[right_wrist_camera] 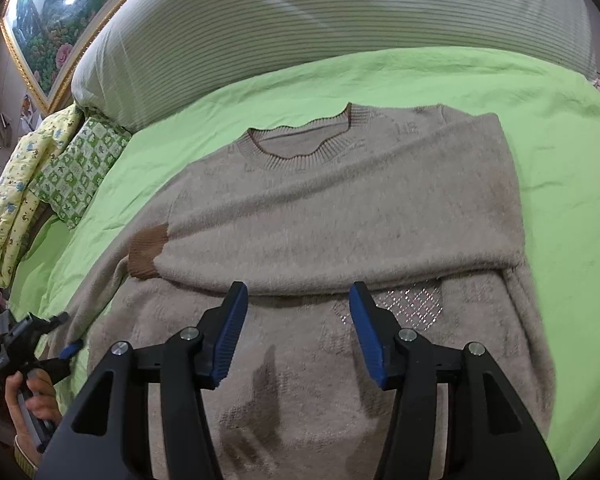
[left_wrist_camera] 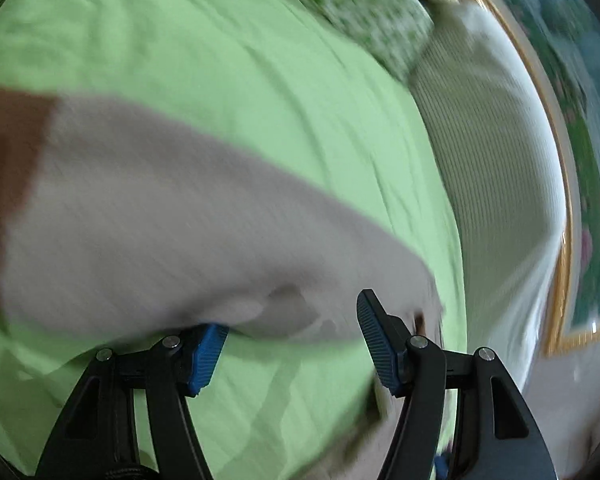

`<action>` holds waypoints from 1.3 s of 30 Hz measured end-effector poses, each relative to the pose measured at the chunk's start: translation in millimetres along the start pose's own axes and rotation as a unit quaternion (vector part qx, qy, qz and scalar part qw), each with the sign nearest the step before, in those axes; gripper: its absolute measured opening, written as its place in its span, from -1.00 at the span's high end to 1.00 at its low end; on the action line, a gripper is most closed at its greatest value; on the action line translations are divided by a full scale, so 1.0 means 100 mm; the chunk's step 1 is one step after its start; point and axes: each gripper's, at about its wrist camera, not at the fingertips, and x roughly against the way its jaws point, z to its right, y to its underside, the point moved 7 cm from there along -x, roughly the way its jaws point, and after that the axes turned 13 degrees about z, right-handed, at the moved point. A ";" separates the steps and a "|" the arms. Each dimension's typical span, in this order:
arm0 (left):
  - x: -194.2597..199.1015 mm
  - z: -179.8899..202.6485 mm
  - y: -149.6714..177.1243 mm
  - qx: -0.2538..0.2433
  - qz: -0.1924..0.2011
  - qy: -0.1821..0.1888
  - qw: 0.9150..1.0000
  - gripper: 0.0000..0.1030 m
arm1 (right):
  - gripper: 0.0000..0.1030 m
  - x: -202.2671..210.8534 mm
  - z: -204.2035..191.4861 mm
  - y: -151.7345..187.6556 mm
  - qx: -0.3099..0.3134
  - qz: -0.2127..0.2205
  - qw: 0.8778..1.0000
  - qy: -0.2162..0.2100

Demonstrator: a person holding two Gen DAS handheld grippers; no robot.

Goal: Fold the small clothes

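A beige knit sweater [right_wrist_camera: 340, 216] lies flat on the green bedsheet [right_wrist_camera: 560, 152], neck away from me. One sleeve with a brown cuff [right_wrist_camera: 146, 254] is folded across its chest. My right gripper [right_wrist_camera: 296, 336] is open and empty, hovering over the sweater's lower body. My left gripper [left_wrist_camera: 290, 340] is open; in its blurred view the beige sleeve [left_wrist_camera: 172, 232] with its brown cuff [left_wrist_camera: 8, 168] lies just ahead of the fingers, its edge over the left fingertip. The left gripper also shows in the right wrist view [right_wrist_camera: 66, 336] at the sweater's left edge.
A striped white bolster [right_wrist_camera: 320, 28] lies along the far side of the bed. Folded green and yellow patterned quilts [right_wrist_camera: 60, 176] are stacked at the left. A gold-framed painting [right_wrist_camera: 60, 16] hangs on the wall behind.
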 end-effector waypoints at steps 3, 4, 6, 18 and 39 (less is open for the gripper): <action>-0.03 -0.01 -0.18 -0.007 0.019 -0.018 1.000 0.05 | -0.05 -0.01 -0.04 0.01 0.005 -0.002 1.000 -0.002; -0.03 0.02 -0.22 -0.017 0.027 -0.022 0.999 0.19 | -0.05 -0.01 -0.04 0.02 0.006 -0.002 1.000 -0.002; 0.01 0.10 -0.37 -0.051 0.044 -0.025 0.997 0.58 | -0.05 -0.02 -0.03 0.03 0.004 -0.002 1.000 -0.001; 0.18 2.54 0.45 -0.338 0.098 0.158 0.922 0.86 | -0.05 0.21 0.40 -0.02 -0.045 0.040 0.998 0.010; -0.45 2.00 1.73 -0.589 -0.059 0.055 0.804 -0.47 | -0.05 0.23 0.87 -0.48 -0.106 0.057 0.993 0.014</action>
